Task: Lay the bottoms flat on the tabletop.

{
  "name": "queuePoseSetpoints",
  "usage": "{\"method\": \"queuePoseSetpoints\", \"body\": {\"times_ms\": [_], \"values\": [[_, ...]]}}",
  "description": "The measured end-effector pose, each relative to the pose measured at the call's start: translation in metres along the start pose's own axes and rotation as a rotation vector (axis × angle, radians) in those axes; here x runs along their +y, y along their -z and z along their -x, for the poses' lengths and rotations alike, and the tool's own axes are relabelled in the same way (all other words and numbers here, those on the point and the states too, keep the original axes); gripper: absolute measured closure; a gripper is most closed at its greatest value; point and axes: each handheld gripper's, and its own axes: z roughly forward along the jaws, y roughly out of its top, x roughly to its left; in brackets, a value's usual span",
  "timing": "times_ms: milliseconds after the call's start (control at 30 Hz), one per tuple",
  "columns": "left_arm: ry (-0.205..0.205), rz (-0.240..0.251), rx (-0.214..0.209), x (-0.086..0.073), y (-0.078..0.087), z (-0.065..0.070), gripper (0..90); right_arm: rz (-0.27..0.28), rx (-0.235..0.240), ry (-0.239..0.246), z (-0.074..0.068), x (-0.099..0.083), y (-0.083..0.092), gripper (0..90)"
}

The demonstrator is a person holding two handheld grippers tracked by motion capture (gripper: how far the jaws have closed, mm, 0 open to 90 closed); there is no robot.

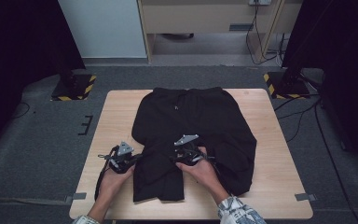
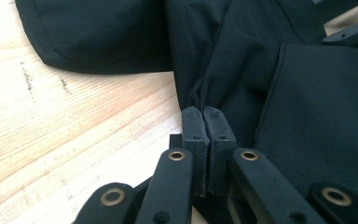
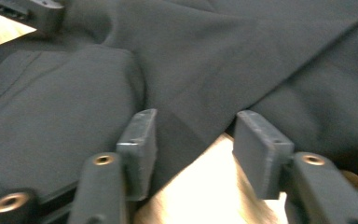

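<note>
black shorts [image 1: 196,126] lie on wooden table [image 1: 270,168]

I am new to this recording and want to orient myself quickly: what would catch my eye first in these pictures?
First, the black shorts spread across the middle of the light wooden table, partly folded. Next, the left gripper at the garment's left edge, shut on a pinch of its fabric. The right gripper sits over the middle of the shorts with its jaws apart, cloth lying between them.

A wooden table [image 1: 121,116] stands on grey carpet [image 1: 42,154]. Striped bases sit at ten o'clock [image 1: 74,87] and two o'clock [image 1: 286,85], a cabinet [image 1: 205,18] at twelve, cables [image 1: 256,42] at one.
</note>
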Motion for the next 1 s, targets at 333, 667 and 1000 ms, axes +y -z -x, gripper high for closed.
{"method": "queuePoseSetpoints", "body": {"times_ms": [333, 667, 1000], "values": [[0.024, 0.046, 0.044, 0.000, 0.007, -0.008, 72.4, -0.013, 0.017, 0.084, -0.012, 0.001, 0.005, 90.0], [0.108, 0.078, 0.108, 0.008, -0.003, -0.040, 60.5, -0.006, 0.024, 0.073, -0.007, -0.014, 0.027, 90.0], [0.061, 0.063, 0.086, 0.036, -0.039, -0.045, 47.0, 0.010, 0.014, 0.035, -0.006, -0.022, 0.029, 90.0]]}}
